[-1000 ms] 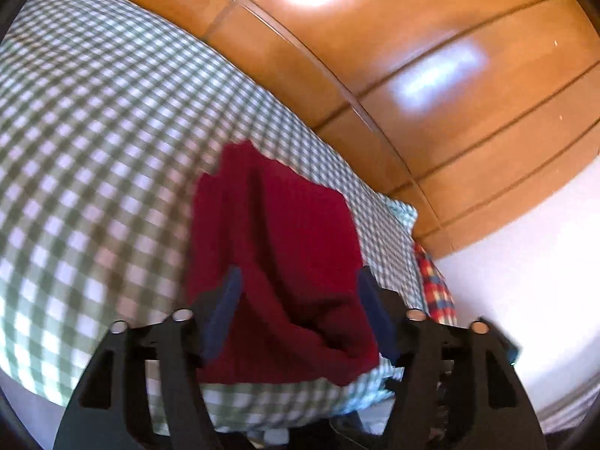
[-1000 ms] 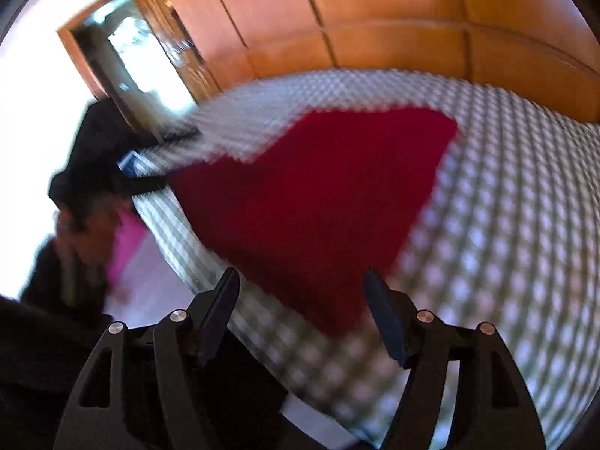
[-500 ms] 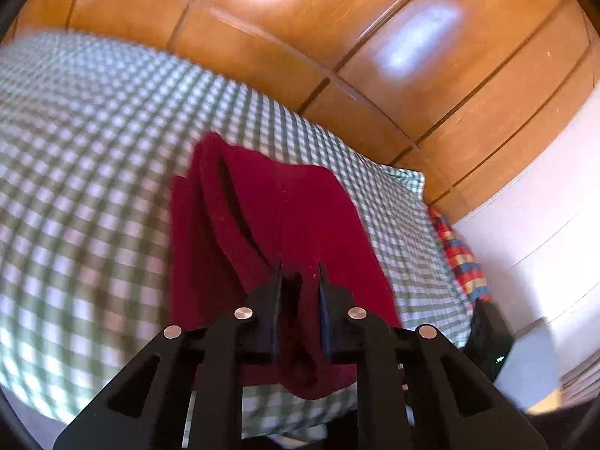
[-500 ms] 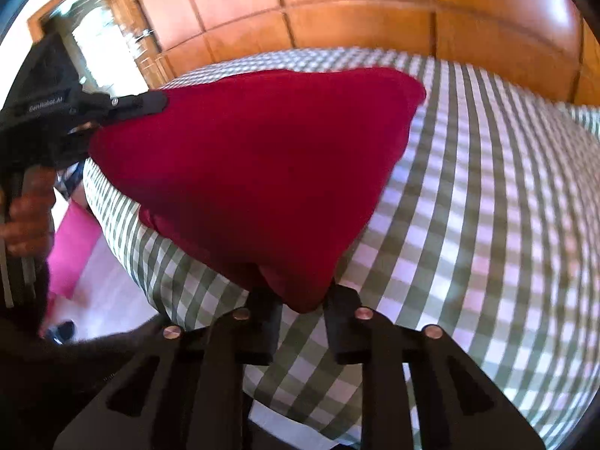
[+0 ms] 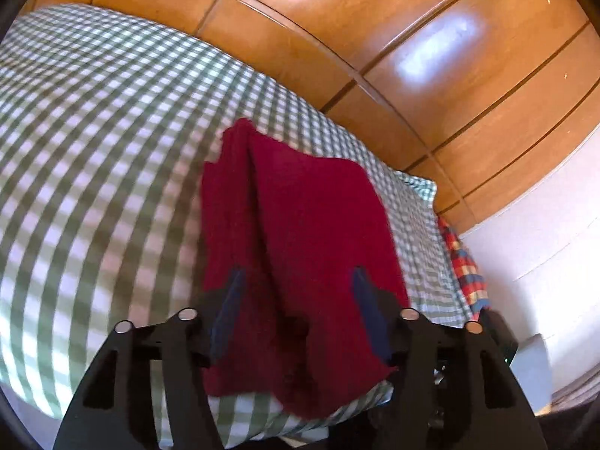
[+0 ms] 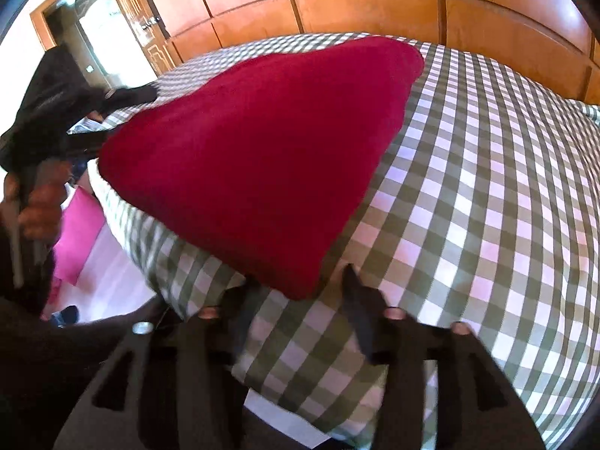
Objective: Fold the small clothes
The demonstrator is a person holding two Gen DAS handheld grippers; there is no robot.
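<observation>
While the left hand-held gripper [image 5: 296, 300] has its jaws opening, blue-padded fingers [image 5: 228, 303] spread fairly wide, the red garment [image 5: 300, 247] lies slack between them with neither pad pressing on it. It's a fuzzy, knit-looking piece, deep red, folded into a long rough rectangle with a soft ridge running lengthwise, its near edge drooping toward the bed's edge just under the fingers.

Same deal on the right hand-held gripper [image 6: 296, 300]: black plastic jaws opening, about half spread, and the garment's rounded corner sits just ahead of the gap, not clamped. From this side the cloth looks like a broad triangle spreading away from the tips.

Under everything is the bed [image 6: 487, 206], covered in a green-and-white gingham sheet, smooth and slightly puffy. Off to the left of the right gripper you can see a hand [image 6: 41, 202] gripping the other tool's handle. Beyond the bed there's glossy orange wood paneling [image 5: 431, 56] with dark seams.
</observation>
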